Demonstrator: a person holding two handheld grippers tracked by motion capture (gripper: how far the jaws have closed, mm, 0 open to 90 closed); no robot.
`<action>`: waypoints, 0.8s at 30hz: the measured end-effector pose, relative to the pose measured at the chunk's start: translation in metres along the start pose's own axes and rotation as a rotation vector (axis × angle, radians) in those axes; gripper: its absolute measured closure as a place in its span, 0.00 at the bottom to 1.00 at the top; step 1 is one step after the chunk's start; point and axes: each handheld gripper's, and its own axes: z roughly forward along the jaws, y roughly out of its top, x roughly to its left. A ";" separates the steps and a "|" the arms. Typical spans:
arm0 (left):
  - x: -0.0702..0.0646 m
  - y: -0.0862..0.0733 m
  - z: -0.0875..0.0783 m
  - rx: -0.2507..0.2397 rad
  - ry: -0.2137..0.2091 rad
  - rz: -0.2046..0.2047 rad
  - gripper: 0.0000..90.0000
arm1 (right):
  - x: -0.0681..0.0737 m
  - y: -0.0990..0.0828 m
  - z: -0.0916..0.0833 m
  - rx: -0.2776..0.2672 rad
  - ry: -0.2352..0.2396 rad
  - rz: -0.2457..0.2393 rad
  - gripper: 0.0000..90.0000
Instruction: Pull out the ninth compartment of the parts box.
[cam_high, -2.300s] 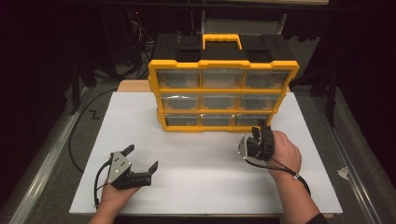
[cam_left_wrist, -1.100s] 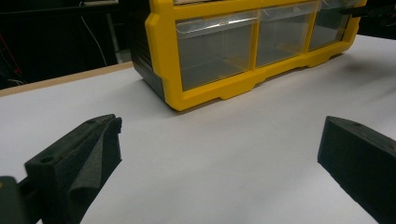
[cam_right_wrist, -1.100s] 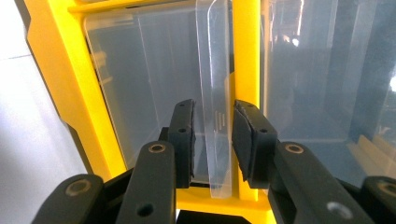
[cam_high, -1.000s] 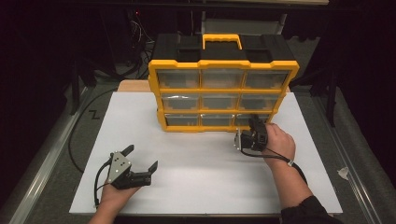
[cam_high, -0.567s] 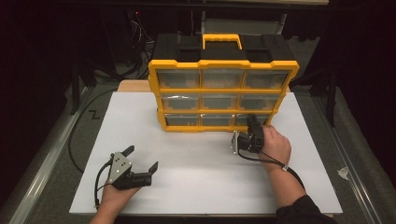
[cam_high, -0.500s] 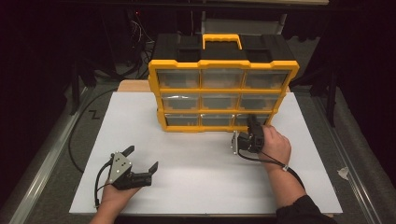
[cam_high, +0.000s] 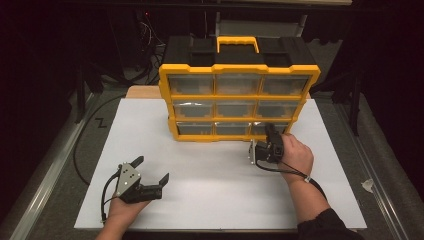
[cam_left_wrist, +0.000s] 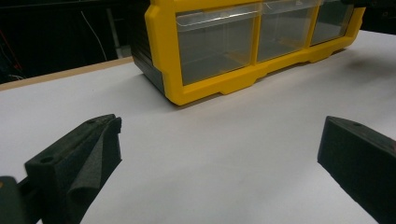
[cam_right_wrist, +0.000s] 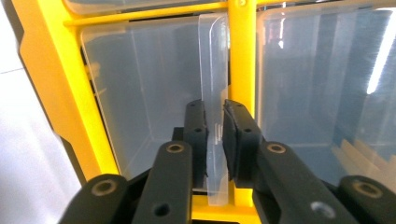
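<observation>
The right gripper (cam_right_wrist: 214, 126), its jaws having just been closing, pinched the clear pull tab (cam_right_wrist: 214, 84) of the bottom-right drawer (cam_high: 267, 128) in the yellow organizer (cam_high: 239, 90) at the table's far edge, while the left gripper (cam_high: 150, 172) rested near the front-left corner, jaws spread.

White tabletop (cam_high: 210, 195) (wooden edge behind), grey floor (cam_high: 50, 190), dark surroundings with cables (cam_high: 145, 37).

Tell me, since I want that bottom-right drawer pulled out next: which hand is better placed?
Right. The right gripper is already clamped on the clear drawer's pull tab in the yellow organizer. The left gripper sits open on the white table, well away.
</observation>
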 end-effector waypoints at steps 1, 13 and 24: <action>0.000 0.000 0.000 -0.001 -0.002 0.001 0.00 | -0.001 0.000 0.000 0.003 -0.003 -0.004 0.92; 0.001 0.000 -0.002 -0.003 0.000 0.005 0.00 | -0.001 -0.002 -0.003 0.002 -0.008 -0.015 0.92; 0.000 0.000 -0.002 -0.002 -0.003 0.007 0.00 | -0.002 -0.003 -0.007 0.006 0.013 0.018 0.82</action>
